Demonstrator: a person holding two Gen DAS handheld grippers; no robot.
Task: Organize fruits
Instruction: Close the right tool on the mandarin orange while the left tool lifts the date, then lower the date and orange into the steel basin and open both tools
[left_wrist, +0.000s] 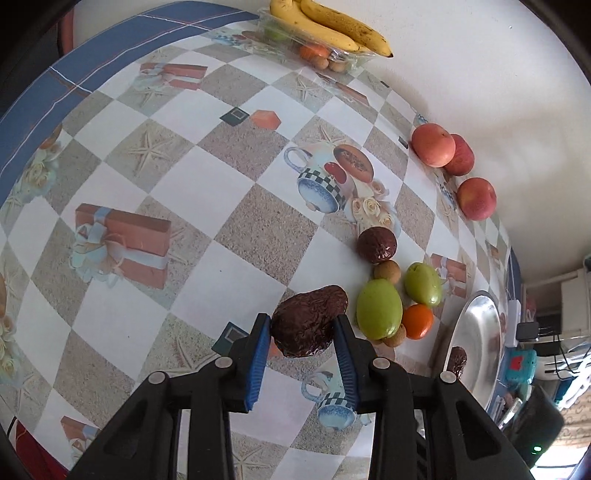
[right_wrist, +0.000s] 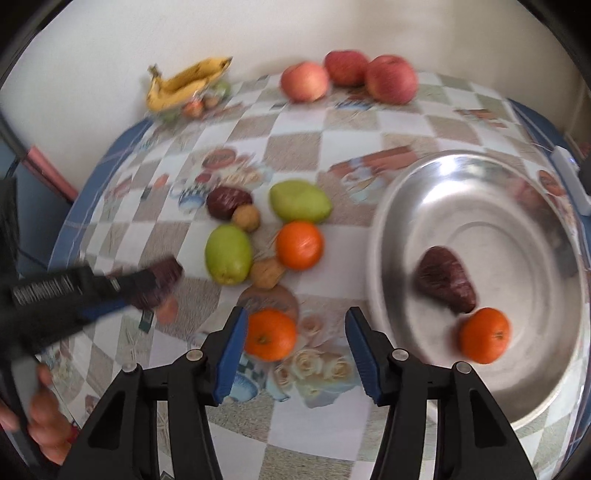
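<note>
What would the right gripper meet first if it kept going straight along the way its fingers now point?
Probably the orange on the tablecloth: it lies between the right gripper's open fingers, close to the left-side one. Motion blur leaves the depth uncertain, so it may touch cloth beside it instead.

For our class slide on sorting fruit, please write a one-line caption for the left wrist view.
Left gripper fingers clamp a dark wrinkled fruit above the patterned tablecloth, beside green fruits.
</note>
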